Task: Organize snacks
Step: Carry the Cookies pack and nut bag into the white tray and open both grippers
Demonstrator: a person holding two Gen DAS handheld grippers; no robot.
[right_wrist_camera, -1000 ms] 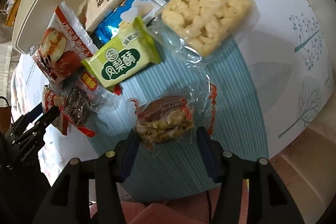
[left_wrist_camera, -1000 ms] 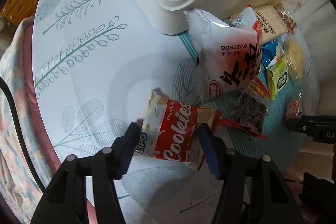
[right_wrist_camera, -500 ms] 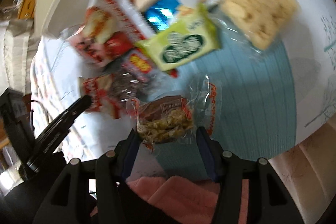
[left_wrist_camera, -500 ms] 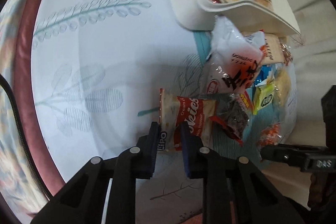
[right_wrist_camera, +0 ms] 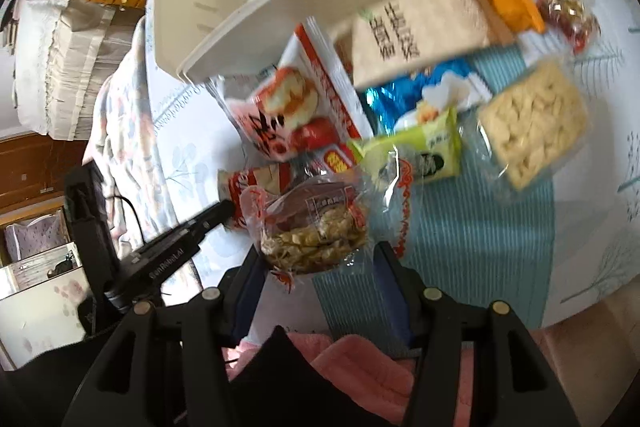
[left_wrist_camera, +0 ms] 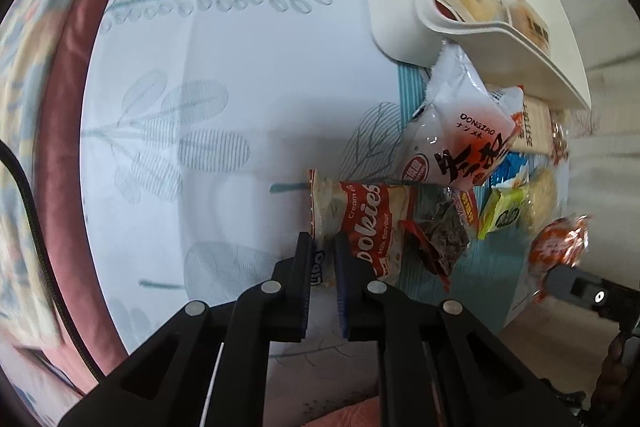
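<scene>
Left claw [left_wrist_camera: 322,259] now pinched shut on red-and-cream foil cookie packet [left_wrist_camera: 360,217], previously merely straddled; right claw [right_wrist_camera: 316,267] holding clear peanut-brittle packet [right_wrist_camera: 316,227], lifted, ready for white plastic tray [right_wrist_camera: 320,3].

red-and-cream cookie packet [left_wrist_camera: 360,223], leaf-patterned white tablecloth [left_wrist_camera: 224,107]

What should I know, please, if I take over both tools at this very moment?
Left tool: shut on the edge of the cookie pack, which lies on the table.
Right tool: holding a clear snack bag, raised off the table.
White tray: a few packs are inside.
Left to do: both held snacks, plus the pile beside the tray, including the green pack.
</scene>
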